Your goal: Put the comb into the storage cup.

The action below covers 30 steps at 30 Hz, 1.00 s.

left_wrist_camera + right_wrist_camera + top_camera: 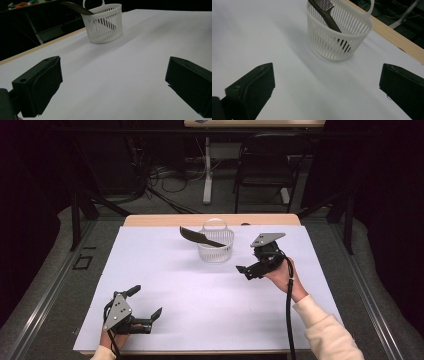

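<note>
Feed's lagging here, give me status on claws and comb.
Both claws open, empty: left claw, right claw. Dark brown plastic comb leaning inside white slatted plastic basket. White table between unobstructed.

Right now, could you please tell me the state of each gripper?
Left gripper: open, holding nothing.
Right gripper: open, holding nothing, beside the basket with the comb in it.

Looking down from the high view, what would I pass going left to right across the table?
Left gripper with jaws open → dark comb leaning out of the white basket → right gripper, jaws open and empty.
</note>
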{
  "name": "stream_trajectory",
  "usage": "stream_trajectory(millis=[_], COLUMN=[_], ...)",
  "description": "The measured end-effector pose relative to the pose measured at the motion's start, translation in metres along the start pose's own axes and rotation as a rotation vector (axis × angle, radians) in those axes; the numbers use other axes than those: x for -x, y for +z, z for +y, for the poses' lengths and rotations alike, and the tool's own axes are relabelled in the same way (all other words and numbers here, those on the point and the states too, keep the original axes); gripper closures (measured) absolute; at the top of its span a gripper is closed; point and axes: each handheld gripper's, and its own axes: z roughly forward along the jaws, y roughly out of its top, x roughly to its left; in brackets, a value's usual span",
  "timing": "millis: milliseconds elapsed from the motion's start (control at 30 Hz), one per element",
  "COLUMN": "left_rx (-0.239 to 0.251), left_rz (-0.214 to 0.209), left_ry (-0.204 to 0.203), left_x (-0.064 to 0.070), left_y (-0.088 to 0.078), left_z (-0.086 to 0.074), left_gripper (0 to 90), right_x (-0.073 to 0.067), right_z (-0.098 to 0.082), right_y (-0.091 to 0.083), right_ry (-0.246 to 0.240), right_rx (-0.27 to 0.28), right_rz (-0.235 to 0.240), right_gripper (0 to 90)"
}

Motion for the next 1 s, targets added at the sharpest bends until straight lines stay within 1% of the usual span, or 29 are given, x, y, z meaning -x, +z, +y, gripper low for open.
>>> stream_trajectory(millis=[200, 300, 500, 833, 1000], left_rx=[-0.002, -0.002, -0.002, -0.003, -0.003], left_rz=[0.002, 0.001, 0.001, 0.002, 0.004], left_ry=[-0.001, -0.001, -0.001, -0.002, 0.0], left_x=[0.0, 0.0, 0.0, 0.0, 0.0], left_y=[0.0, 0.0, 0.0, 0.0, 0.0], left_z=[0.0, 0.0, 0.0, 0.0, 0.0], left_gripper=[1.0, 1.0, 1.0, 0.9, 0.9], right_x=[-0.004, -0.005, -0.009, -0.017, -0.02], right_z=[-0.012, -0.019, -0.032, -0.053, -0.061], right_y=[-0.009, -0.013, -0.021, -0.037, -0.041], right_ry=[-0.002, 0.004, 0.003, 0.007, 0.015], right_rx=[-0.01, -0.015, -0.03, -0.026, -0.029], right_rz=[0.002, 0.003, -0.008, -0.026, -0.029], right_gripper=[0.0, 0.0, 0.0, 0.0, 0.0])
